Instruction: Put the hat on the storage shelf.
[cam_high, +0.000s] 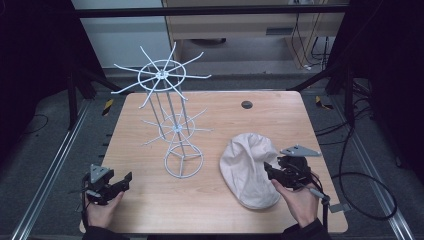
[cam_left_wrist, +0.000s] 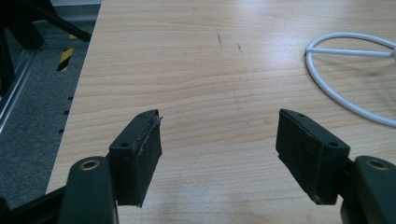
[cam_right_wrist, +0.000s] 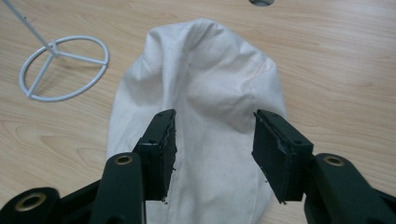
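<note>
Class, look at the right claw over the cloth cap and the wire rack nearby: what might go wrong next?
1. The right claw is open above the cap; closing on loose fabric may pinch just one layer, so it slips.
2. The wire rack looks tall and light; a lifted cap could snag an arm and tip it.
</note>
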